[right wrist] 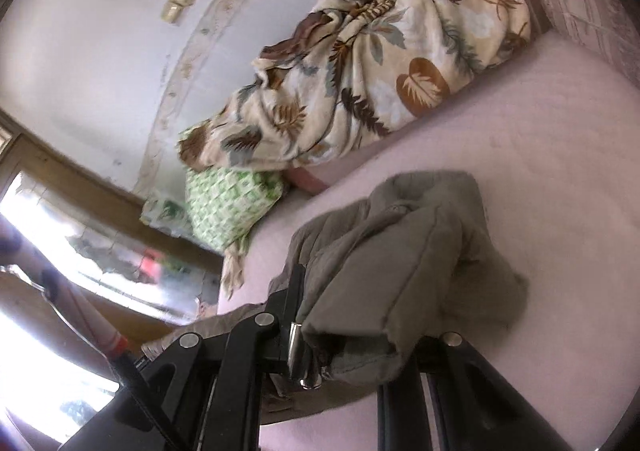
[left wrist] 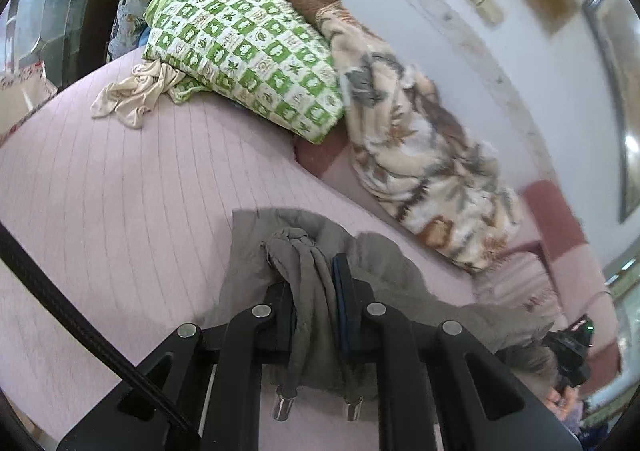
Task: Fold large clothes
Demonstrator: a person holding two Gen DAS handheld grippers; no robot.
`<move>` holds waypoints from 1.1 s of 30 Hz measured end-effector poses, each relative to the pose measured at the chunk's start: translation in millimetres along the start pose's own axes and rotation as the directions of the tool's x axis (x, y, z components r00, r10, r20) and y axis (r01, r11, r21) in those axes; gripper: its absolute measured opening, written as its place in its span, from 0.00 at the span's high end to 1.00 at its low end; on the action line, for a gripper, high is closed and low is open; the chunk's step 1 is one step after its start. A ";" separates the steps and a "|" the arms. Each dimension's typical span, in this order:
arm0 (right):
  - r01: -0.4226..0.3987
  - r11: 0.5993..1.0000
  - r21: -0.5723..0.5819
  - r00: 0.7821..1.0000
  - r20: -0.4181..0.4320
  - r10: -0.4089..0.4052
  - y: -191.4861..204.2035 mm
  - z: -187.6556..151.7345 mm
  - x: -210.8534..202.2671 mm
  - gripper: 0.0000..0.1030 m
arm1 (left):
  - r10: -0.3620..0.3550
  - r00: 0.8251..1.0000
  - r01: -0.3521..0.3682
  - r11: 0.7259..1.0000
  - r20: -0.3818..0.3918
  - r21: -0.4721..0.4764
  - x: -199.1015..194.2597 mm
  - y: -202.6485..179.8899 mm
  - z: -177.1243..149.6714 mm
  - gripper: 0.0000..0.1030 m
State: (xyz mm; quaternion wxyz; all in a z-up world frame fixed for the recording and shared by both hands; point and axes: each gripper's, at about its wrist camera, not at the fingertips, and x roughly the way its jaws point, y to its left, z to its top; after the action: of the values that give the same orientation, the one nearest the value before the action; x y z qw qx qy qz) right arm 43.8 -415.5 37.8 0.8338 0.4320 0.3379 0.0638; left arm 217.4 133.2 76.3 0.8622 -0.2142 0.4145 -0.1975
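A: Two claws, both pinching one garment. Left gripper [left wrist: 316,291]: jaws pressed together on a bunched edge of the grey-brown garment [left wrist: 304,271], w/ metal-tipped drawstrings [left wrist: 282,403] dangling below. Right gripper [right wrist: 340,331]: jaws mostly hidden by cloth, but clamped on a thick doubled section of the same piece [right wrist: 400,251].

B: Progress?

A: Early, by my read. Garment is held above the pink bedspread [left wrist: 120,211], rest trailing onto it; not spread flat, no neat fold visible. Left to do: lay out, smooth, fold.

B: Appearance?

A: Soft, padded-looking, crumpled, heavy drape; prob. a hooded jacket. Green checked pillow [left wrist: 248,43] & leaf-print blanket [right wrist: 360,71] lie well apart, by the wall.
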 end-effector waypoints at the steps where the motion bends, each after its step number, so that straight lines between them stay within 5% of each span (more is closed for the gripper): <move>1: 0.013 1.000 0.010 1.000 -0.003 -0.013 -1.8 9.6 9.0 0.85 | 0.024 1.000 -0.024 1.000 -0.007 0.001 14.7 -1.1 8.6 0.86; 10: 0.210 0.974 0.083 0.975 -0.087 -0.203 -54.8 71.1 126.8 0.81 | 0.176 0.976 -0.181 0.983 -0.126 -0.028 157.6 17.3 48.0 0.83; 14: 0.231 0.961 0.154 0.970 -0.115 -0.215 -89.0 76.5 170.5 0.75 | 0.160 0.974 -0.172 0.983 -0.158 -0.064 195.0 34.3 48.0 0.82; 20: 0.172 0.962 0.211 0.983 -0.099 -0.154 -110.0 82.5 192.4 0.61 | -0.010 0.992 -0.013 0.984 -0.126 -0.179 193.9 56.8 51.5 0.66; 22: 0.144 0.965 0.220 0.988 -0.090 -0.127 -110.2 84.3 190.8 0.49 | -0.058 0.994 0.038 0.979 -0.094 -0.199 185.0 57.3 56.5 0.56; 24: 0.115 0.966 0.233 0.993 -0.057 -0.105 -108.6 86.9 183.1 0.36 | -0.071 0.997 0.064 0.980 -0.032 -0.187 166.7 53.0 62.6 0.31; 26: 0.105 0.969 0.221 0.994 0.004 -0.109 -102.0 90.1 169.4 0.21 | -0.079 0.996 0.085 0.983 0.039 -0.166 143.8 47.4 69.7 0.26; 33: 0.177 0.984 0.011 0.980 0.095 -0.177 -36.4 89.2 130.3 0.19 | 0.029 0.997 -0.032 0.998 0.076 0.049 105.4 -14.1 64.4 0.26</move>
State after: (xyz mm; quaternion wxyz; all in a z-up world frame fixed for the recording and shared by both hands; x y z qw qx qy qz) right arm 191.7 -446.5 -20.8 0.8507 0.4040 0.3349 -0.0317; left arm 327.6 80.1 53.8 0.8852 -0.1935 0.3797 -0.1864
